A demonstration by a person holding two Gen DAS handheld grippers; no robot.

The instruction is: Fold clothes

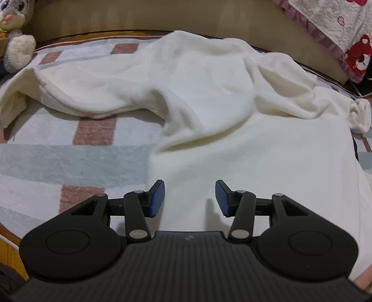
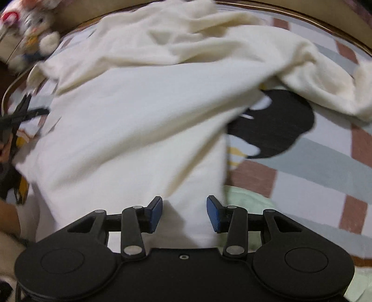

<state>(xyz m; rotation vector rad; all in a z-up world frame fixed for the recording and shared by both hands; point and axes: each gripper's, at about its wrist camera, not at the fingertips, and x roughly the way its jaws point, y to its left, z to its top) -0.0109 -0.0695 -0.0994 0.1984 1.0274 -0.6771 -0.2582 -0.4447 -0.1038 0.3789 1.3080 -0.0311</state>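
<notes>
We see a cream fleece garment (image 1: 209, 97) — soft, matte and thick — spread across a bed; its near part lies flat, while the far part is bunched into rounded folds, one sleeve trailing to the left in the left wrist view. The left gripper (image 1: 190, 199) hovers over the flat near hem, its ribbed blue pads (image 1: 158, 198) spread apart with nothing between them. The right gripper (image 2: 184, 213) likewise stands spread over the same garment (image 2: 139, 116), gripping nothing; this view is blurred. The bedcover (image 1: 58, 158) is a woven fabric in grey, white and reddish-brown blocks, with a black printed shape (image 2: 279, 125) beside the garment. A grey plush rabbit (image 1: 16, 34) sits against the tan padded headboard (image 1: 139, 21).
</notes>
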